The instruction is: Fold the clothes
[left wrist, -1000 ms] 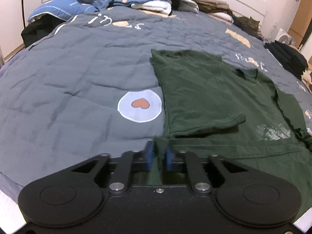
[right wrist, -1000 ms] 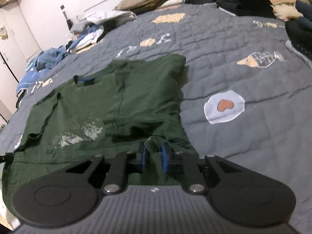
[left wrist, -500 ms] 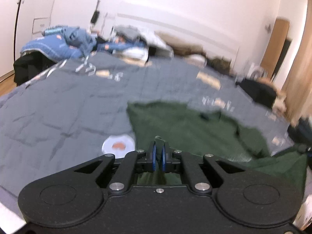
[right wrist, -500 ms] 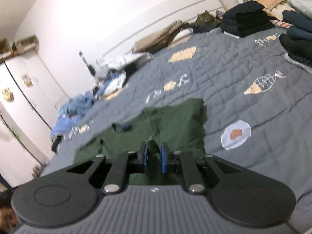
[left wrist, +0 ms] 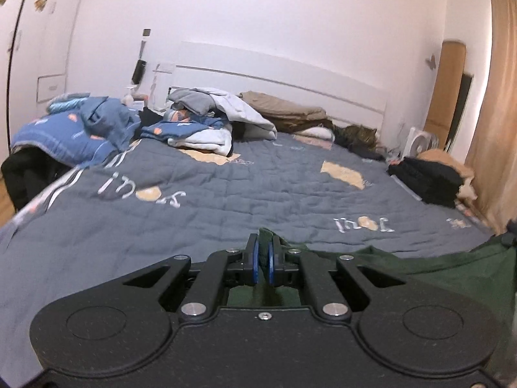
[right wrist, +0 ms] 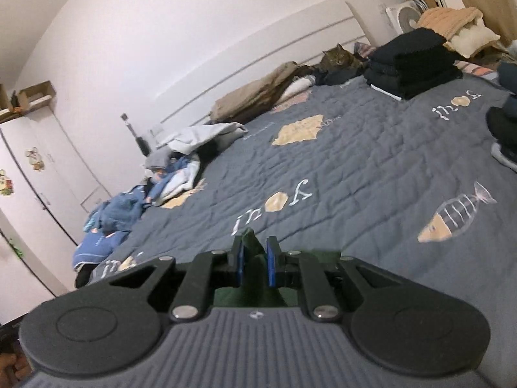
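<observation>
A dark green T-shirt (left wrist: 446,265) hangs lifted off the grey quilted bed cover (left wrist: 226,194). My left gripper (left wrist: 264,260) is shut on a pinch of its hem, and the cloth stretches away to the right toward the other hand. In the right wrist view my right gripper (right wrist: 255,260) is shut on another fold of the green T-shirt (right wrist: 250,244), which pokes up between the blue pads. Most of the shirt is hidden below both gripper bodies.
Unfolded blue and white clothes (left wrist: 194,126) are heaped by the headboard (left wrist: 290,84). A folded black stack (right wrist: 410,61) and beige items (right wrist: 452,19) sit at the far right of the bed. A cat (right wrist: 339,59) lies near the headboard. A white wardrobe (right wrist: 38,177) stands on the left.
Both grippers rose with the shirt's hem and tilted up from the bed. The shirt, flat on the cover a second ago, now hangs from both grips; the views show the room.
</observation>
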